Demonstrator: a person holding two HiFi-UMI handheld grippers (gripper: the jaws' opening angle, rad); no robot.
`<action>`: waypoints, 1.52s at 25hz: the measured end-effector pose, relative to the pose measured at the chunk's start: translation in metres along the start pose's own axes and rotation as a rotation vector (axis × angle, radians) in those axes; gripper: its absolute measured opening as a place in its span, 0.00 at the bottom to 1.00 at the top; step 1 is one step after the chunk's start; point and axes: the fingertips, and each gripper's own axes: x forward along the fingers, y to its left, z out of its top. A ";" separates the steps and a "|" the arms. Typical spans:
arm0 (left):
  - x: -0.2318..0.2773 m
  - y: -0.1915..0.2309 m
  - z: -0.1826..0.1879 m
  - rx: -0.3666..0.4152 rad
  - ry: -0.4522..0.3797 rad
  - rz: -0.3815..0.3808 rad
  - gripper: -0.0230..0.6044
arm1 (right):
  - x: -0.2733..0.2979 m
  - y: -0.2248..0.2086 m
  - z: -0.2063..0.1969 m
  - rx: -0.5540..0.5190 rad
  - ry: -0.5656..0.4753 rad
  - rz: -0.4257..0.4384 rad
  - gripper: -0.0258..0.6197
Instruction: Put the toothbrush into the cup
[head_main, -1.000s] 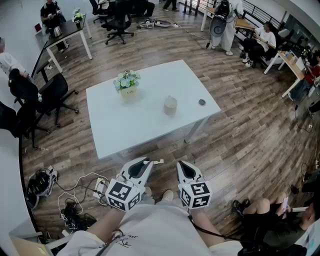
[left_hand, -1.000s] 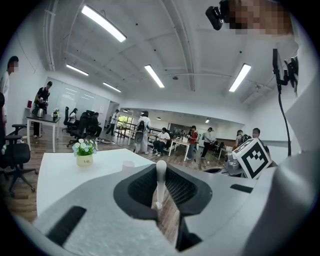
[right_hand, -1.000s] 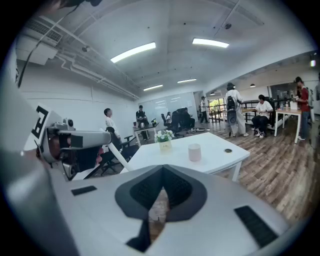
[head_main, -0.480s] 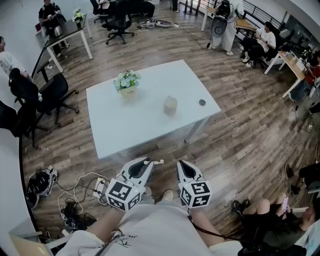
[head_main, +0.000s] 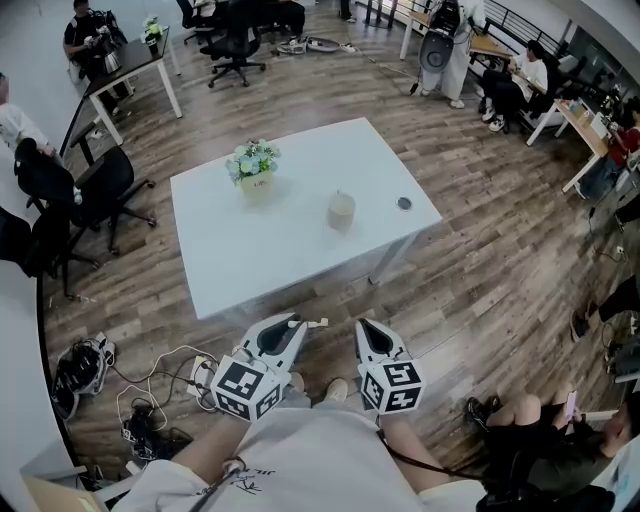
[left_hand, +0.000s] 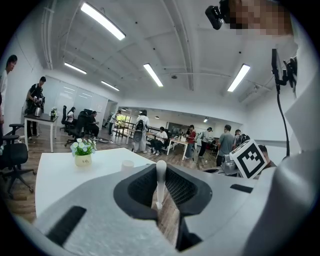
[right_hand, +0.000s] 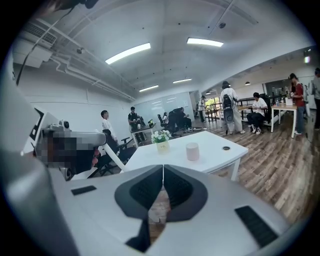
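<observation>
Little is being changed from a second ago: both grippers are being kept short of the table (head_main: 250, 262), and only bystanders at the right are shifting. The toothbrush (left_hand: 160, 182) is being clamped in the left gripper (head_main: 291, 324); the right gripper (head_main: 366, 328) is being held with jaws pressed together on nothing. The cup (head_main: 341, 211) is being left well ahead on the white top, near a flower pot (head_main: 256, 168) and a small dark disc (head_main: 403, 204). For a clean drop, the toothbrush should be carried over the rim, tipped vertical and released low. Wood floor and busy office desks are being shown all around.
</observation>
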 end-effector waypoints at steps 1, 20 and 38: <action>0.000 0.002 0.000 0.000 -0.001 -0.002 0.13 | 0.001 0.000 0.000 0.000 -0.001 -0.004 0.07; -0.006 0.037 0.009 0.015 -0.017 -0.083 0.13 | 0.016 0.016 0.010 -0.045 -0.023 -0.126 0.07; 0.126 0.088 0.044 0.017 -0.011 -0.008 0.13 | 0.114 -0.088 0.070 -0.042 -0.018 -0.045 0.07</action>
